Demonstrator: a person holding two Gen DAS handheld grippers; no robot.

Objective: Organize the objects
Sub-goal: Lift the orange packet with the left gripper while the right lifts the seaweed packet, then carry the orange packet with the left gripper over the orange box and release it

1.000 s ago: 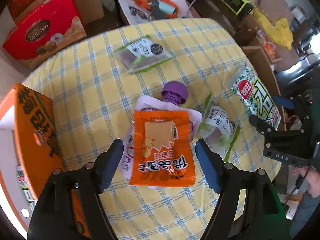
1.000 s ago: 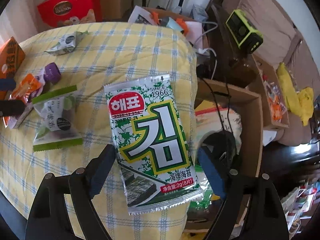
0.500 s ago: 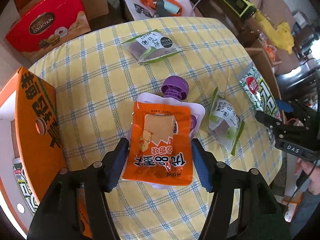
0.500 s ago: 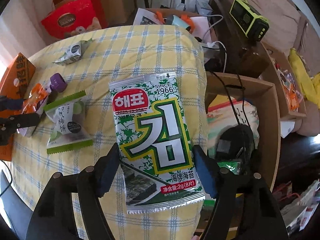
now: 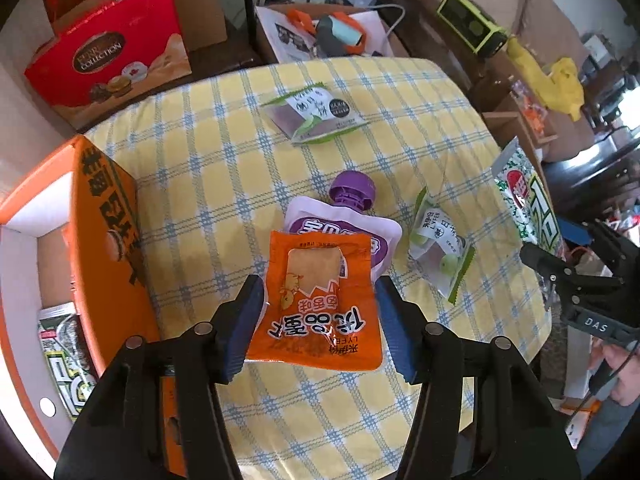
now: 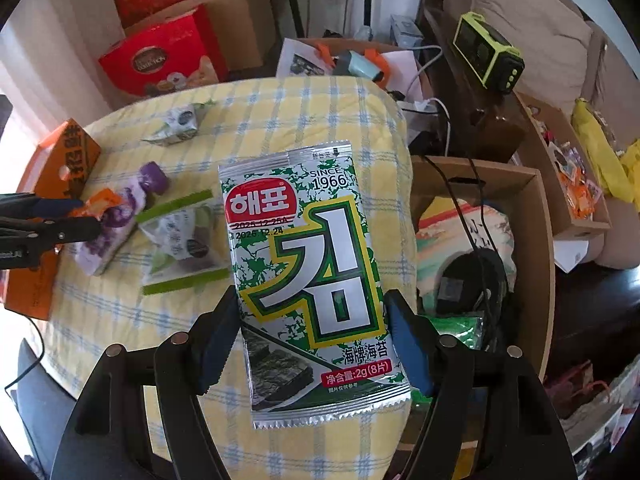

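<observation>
My left gripper [image 5: 320,320] is shut on an orange snack pouch [image 5: 318,304], its blue pads pressing both side edges, held just above a purple-capped drink pouch [image 5: 352,216] on the yellow checked tablecloth [image 5: 224,160]. My right gripper [image 6: 316,340] is shut on a green and white seaweed packet [image 6: 312,272], lifted above the table's right edge. The seaweed packet also shows in the left wrist view [image 5: 528,204]. An open orange box [image 5: 100,240] stands at the table's left.
Two green-edged plum candy packets lie on the cloth, one far [image 5: 316,112] and one right of the drink pouch [image 5: 440,248]. A red gift box [image 5: 104,68] stands behind the table. An open cardboard box [image 6: 480,248] with clutter sits beside the table's right edge.
Both grippers have closed inward onto their packets and risen from the table. The orange pouch and the seaweed packet have lifted with them.
</observation>
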